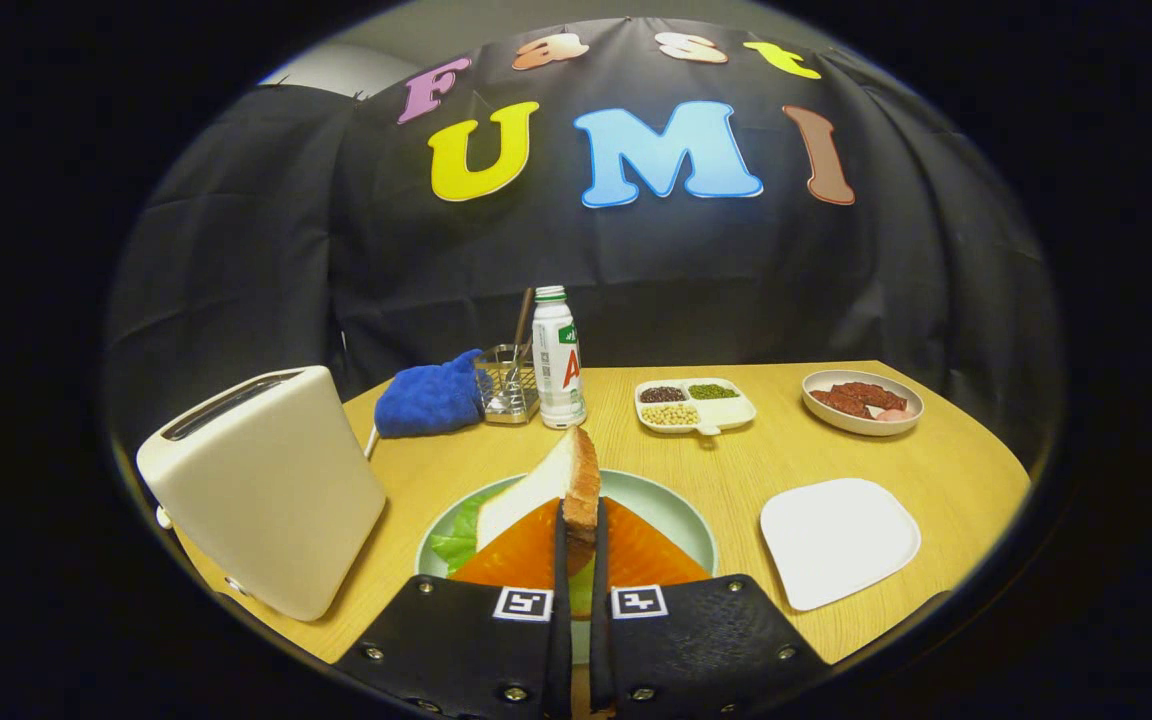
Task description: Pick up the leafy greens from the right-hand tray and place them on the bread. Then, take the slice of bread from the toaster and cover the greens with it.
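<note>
Bread slice (556,478) pinched edge-on by gripper (581,545), above greens (461,540) on plate (681,510). Light, soft, crushable; crust edge likely firmest hold.

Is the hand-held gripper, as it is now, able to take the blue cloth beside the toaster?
Probably not now: the hand-held gripper is shut on the bread slice over the green plate. The blue cloth lies well beyond, unobstructed.

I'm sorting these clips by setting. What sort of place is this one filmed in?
Likely a staged breakfast table in a recording booth, not a real kitchen. A toaster, a plate with greens and a sectioned dish of beans sit on a wooden table backed by black cloth. The gripper jaws pinch a bread slice.
</note>
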The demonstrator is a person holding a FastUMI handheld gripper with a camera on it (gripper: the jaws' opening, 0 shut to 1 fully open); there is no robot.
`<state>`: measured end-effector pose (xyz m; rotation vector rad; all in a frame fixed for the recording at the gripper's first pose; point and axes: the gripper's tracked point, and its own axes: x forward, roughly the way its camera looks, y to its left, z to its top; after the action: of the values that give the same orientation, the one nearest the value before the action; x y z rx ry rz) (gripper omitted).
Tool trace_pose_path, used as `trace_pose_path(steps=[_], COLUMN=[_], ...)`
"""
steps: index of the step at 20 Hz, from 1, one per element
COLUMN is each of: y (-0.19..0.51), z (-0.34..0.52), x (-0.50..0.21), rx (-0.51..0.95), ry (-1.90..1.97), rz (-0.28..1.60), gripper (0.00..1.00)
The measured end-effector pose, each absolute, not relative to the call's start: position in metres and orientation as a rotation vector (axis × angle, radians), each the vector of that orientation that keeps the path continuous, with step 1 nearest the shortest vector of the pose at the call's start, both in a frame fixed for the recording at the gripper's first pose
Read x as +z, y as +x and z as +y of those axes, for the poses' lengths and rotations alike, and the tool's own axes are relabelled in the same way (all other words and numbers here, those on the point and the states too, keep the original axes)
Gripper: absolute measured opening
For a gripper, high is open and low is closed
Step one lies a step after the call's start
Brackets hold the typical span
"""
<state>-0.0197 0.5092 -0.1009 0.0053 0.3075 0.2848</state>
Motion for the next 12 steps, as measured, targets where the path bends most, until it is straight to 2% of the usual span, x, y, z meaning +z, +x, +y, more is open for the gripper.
trace_pose_path(steps=[5, 6, 12], y=[-0.019, -0.019, -0.024], z=[0.492, 0.490, 0.470], x=[-0.114, -0.117, -0.107], rx=[0.270, 0.268, 0.308], ry=[-0.054, -0.059, -0.012], rz=[0.332, 0.337, 0.299], gripper=[0.23, 0.33, 0.34])
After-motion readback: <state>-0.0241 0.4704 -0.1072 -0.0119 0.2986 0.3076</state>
